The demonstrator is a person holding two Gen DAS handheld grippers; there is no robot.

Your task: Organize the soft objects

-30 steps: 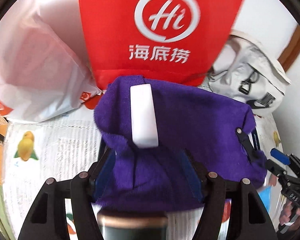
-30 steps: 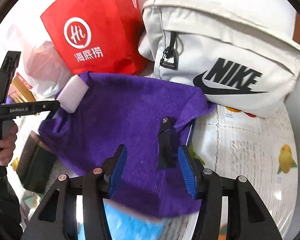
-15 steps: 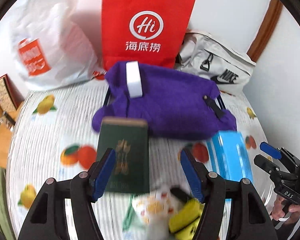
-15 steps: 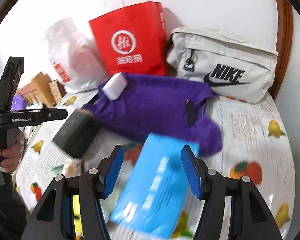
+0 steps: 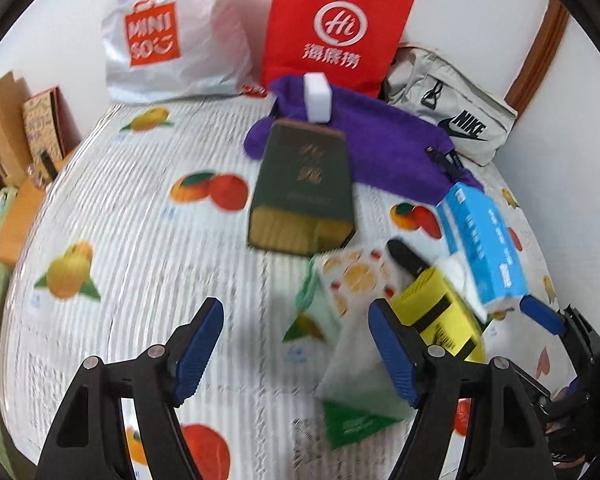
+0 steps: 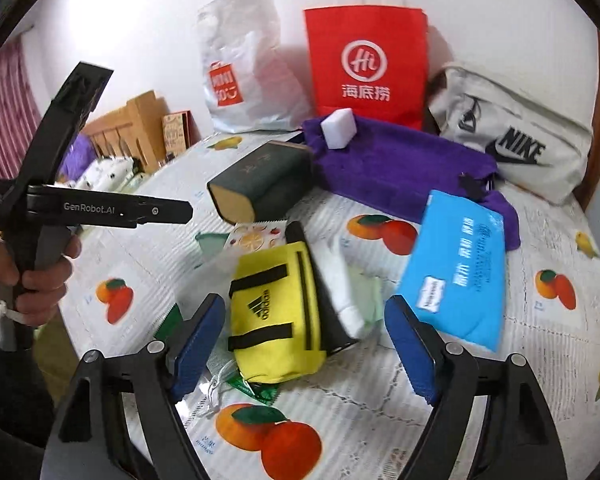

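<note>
Both hand-held grippers, left (image 5: pixel 296 344) and right (image 6: pixel 304 344), hover with jaws opening and nothing clamped. Beyond the right one lies a yellow fabric pouch (image 6: pixel 274 312); farther ahead, a purple fleece cloth (image 6: pixel 396 168) carries a white sponge block (image 6: pixel 338 128) on the fruit-print tabletop (image 6: pixel 500 380).

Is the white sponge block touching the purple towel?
Touching. The right wrist view shows the white sponge block resting directly on the purple towel, no gap beneath it.
</note>
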